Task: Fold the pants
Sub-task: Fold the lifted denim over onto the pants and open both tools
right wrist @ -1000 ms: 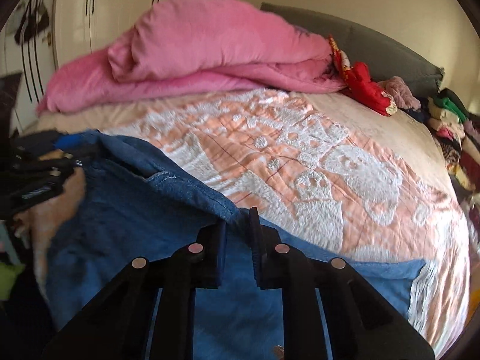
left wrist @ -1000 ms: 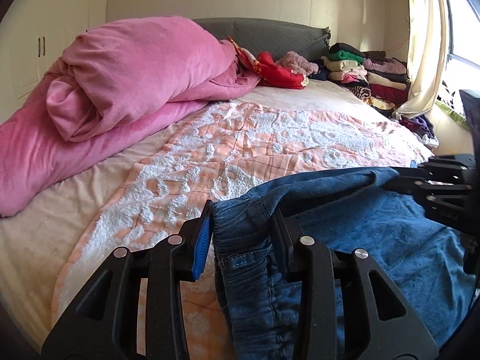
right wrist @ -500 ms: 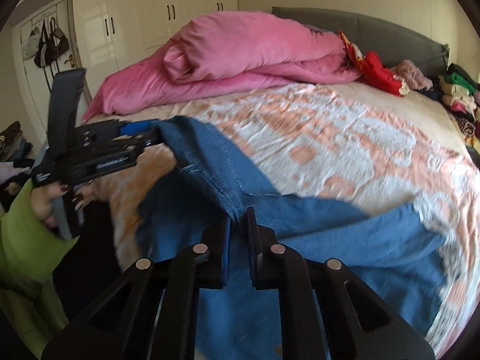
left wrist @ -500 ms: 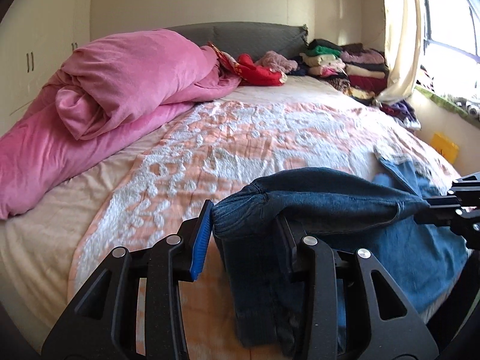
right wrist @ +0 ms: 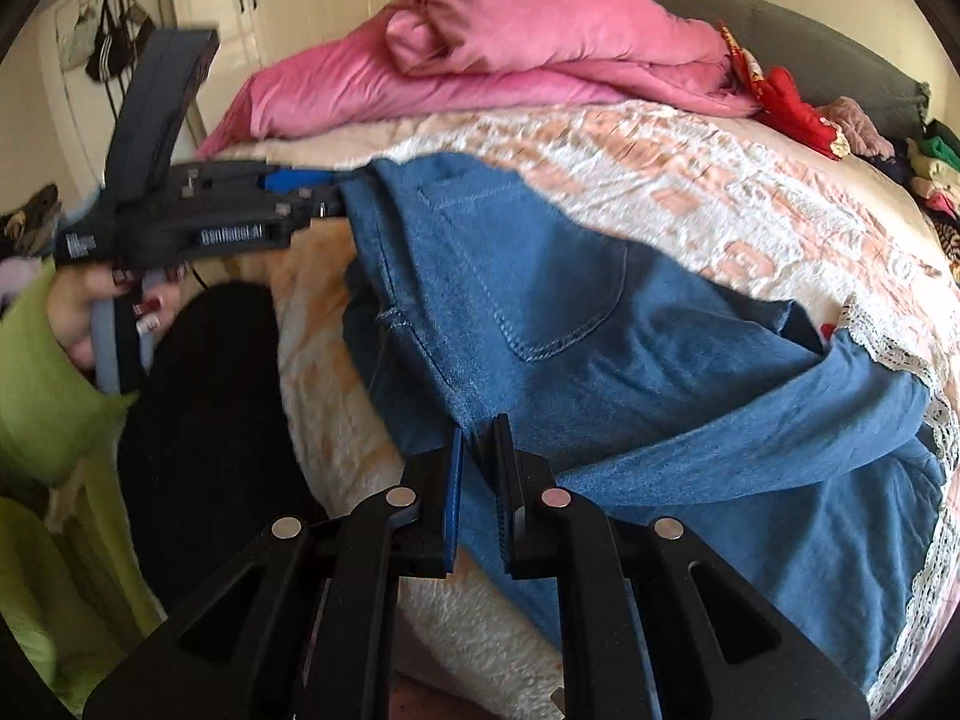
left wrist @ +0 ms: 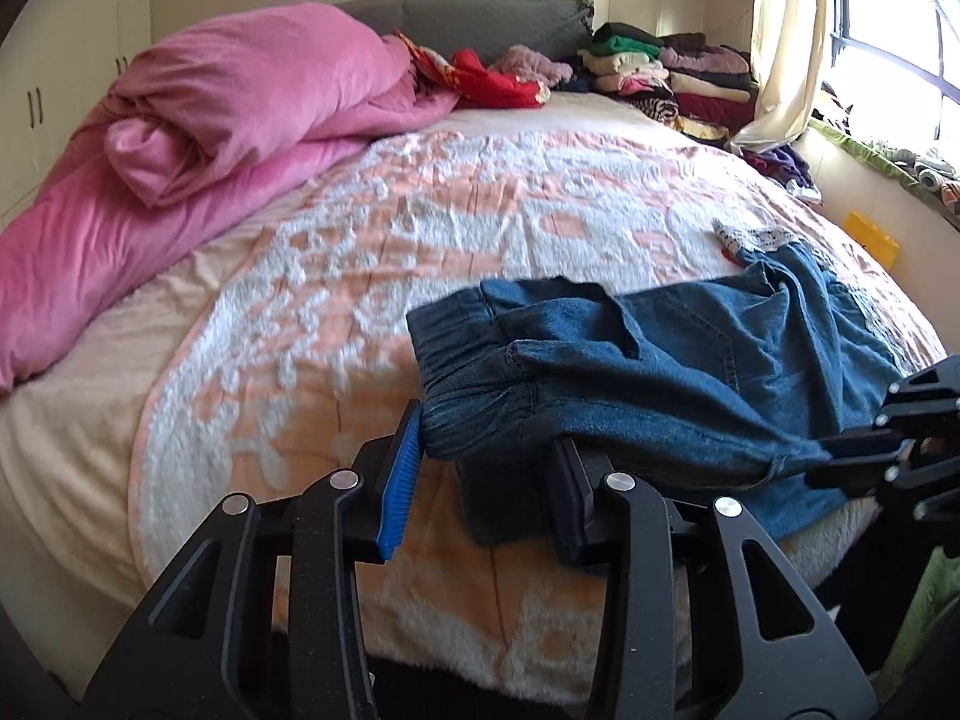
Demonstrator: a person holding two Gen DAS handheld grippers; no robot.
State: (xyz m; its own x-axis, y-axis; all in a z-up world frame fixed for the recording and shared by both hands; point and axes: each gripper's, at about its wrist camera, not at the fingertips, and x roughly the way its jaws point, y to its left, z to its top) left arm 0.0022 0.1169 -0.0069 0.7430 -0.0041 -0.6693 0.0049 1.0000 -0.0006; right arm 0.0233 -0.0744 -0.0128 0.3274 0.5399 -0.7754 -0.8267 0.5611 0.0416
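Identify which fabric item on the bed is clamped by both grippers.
The blue denim pants: the left gripper and right gripper pinch them; pink duvet lies untouched.

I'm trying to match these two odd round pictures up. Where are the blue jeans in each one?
Left wrist view: the jeans lie lower right of centre, their bunched waistband clamped in the left gripper.
Right wrist view: the jeans fill the centre and lower right, an edge pinched in the right gripper.
Shared landmark: the pink duvet heaped at the back of the bed, upper left in the left view, top centre in the right.
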